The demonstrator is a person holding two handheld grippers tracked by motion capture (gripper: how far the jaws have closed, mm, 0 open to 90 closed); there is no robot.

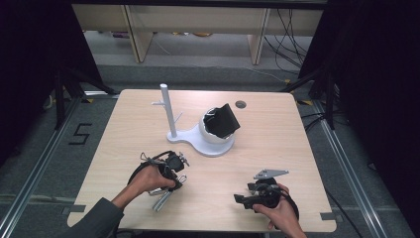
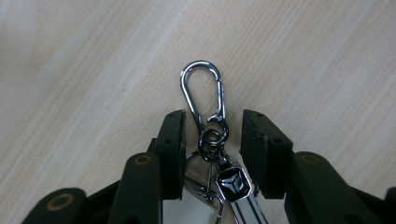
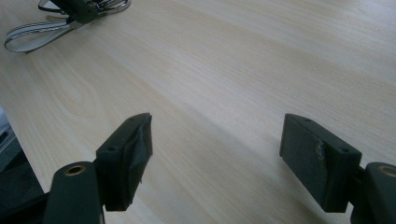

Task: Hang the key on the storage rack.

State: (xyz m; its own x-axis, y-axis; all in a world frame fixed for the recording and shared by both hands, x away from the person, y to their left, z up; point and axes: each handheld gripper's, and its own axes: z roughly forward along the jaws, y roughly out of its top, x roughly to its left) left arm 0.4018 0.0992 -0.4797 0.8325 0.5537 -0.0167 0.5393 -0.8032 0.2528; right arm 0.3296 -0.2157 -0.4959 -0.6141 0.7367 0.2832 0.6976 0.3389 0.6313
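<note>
**Left claw straddles a keyring on the bare tabletop**

Left gripper (image 2: 212,126) points down at the table (image 1: 277,148), its two black jaws standing on either side of a keyring (image 2: 210,140) with a gap on each side; the pads press on nothing yet. The keyring lies flat on the wood near the front left of the table. Its chrome carabiner clip (image 2: 203,91) is a smooth, shiny teardrop loop that sticks out past the jaw tips; a small swivel link joins it to a black-and-silver badge and a striped strap (image 3: 32,35), and the bottom edge of the left gripper view cuts off the lower part.

Right gripper (image 3: 217,154) hovers low over the front right of the table, jaws spread wide with only pale wood grain between them. Its pads look scuffed and taped.

Farther back, well apart from both hands, a white stand (image 1: 210,141) with a thin upright post (image 1: 167,109) holds a dark object (image 1: 223,120) in its bowl; what that object is cannot be made out. Open wood lies between the hands and on to the right edge.
</note>
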